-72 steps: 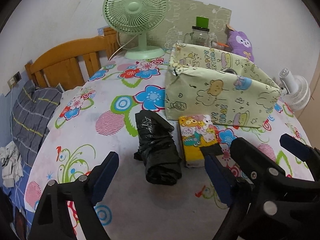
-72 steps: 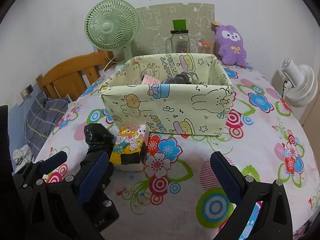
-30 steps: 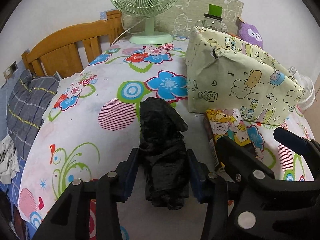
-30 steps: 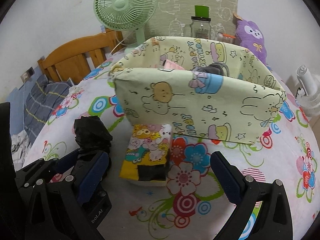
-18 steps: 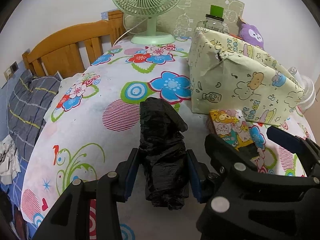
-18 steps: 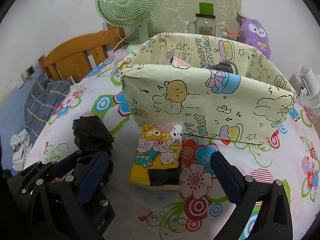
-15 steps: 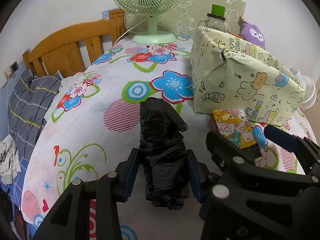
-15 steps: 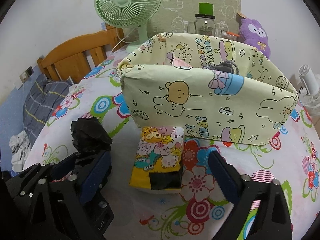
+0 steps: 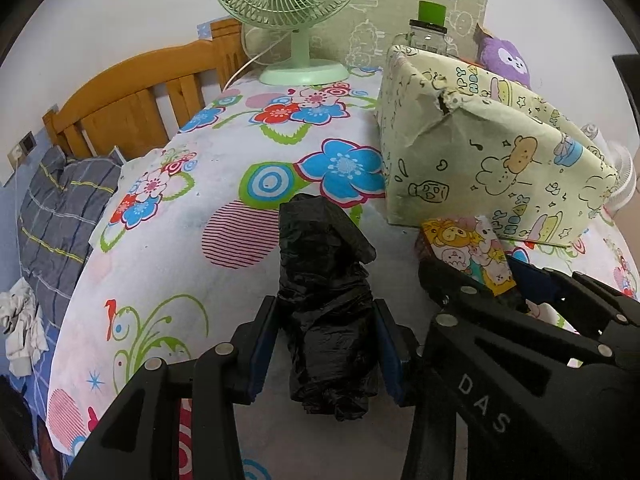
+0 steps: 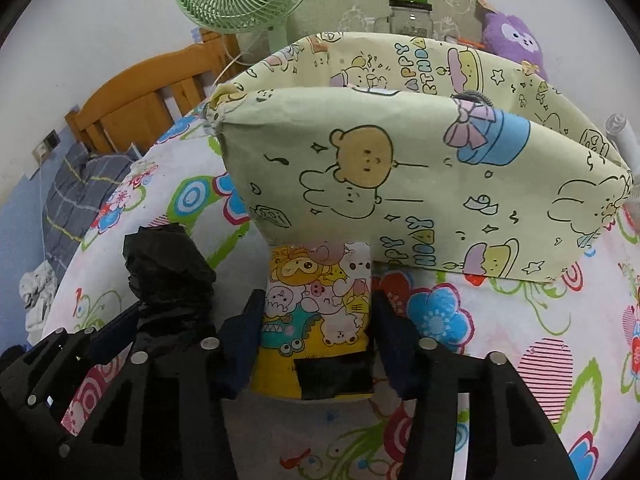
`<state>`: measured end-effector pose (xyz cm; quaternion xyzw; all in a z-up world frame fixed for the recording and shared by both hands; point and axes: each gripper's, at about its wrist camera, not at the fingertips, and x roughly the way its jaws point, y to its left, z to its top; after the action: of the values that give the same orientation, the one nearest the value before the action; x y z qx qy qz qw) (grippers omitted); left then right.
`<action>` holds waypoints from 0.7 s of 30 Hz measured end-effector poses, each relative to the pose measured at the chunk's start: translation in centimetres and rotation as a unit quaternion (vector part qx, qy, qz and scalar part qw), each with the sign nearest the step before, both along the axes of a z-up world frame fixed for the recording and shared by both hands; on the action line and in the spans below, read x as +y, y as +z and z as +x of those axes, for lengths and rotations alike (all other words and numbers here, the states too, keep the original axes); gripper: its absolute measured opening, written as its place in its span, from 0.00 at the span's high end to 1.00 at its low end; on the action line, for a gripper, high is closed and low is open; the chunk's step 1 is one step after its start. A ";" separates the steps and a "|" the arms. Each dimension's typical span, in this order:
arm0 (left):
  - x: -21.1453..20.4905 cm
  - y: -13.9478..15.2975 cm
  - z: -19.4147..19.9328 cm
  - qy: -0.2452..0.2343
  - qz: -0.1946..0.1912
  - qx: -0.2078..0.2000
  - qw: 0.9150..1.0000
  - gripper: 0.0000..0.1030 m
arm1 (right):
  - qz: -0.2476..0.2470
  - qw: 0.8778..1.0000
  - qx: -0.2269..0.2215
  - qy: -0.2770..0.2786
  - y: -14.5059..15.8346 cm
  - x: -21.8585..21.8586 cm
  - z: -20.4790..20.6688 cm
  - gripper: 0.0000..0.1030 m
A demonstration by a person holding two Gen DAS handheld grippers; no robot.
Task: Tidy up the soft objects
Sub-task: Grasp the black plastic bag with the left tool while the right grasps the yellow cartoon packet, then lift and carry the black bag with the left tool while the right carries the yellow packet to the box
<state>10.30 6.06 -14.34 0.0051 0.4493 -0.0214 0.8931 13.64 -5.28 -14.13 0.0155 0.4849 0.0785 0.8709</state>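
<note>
Left gripper (image 9: pixel 326 350) clamped on the black bag bundle (image 9: pixel 326 312), right gripper (image 10: pixel 316 344) closing around the cartoon tissue pack (image 10: pixel 316 312), ready for lifting into the fabric bin (image 10: pixel 420 184) beyond both jaws.

The right gripper (image 10: pixel 316 340) came down around the yellow cartoon-printed tissue pack (image 10: pixel 316 316), and its wide jaws were closing, blue pads now against the pack's sides.

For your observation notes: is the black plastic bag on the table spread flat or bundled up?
Bundled up. The black plastic bag is a crumpled, thick roll lying on the flowered tablecloth, pinched between the left gripper.
</note>
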 end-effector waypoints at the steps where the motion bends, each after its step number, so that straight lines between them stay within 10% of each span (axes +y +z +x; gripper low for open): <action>1: -0.1 0.0 0.0 -0.001 0.001 0.000 1.000 0.54 | 0.002 1.000 0.001 0.000 0.0 -0.1 0.0 0.51; 21: -4.4 1.4 -1.6 -0.033 0.006 -0.016 0.999 0.54 | 0.017 0.999 -0.025 -0.019 2.3 -4.3 -3.2 0.55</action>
<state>8.70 1.66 -12.92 0.0261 0.4350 -0.0478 0.8988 10.44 -9.59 -11.83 0.0377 0.4608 0.0710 0.8839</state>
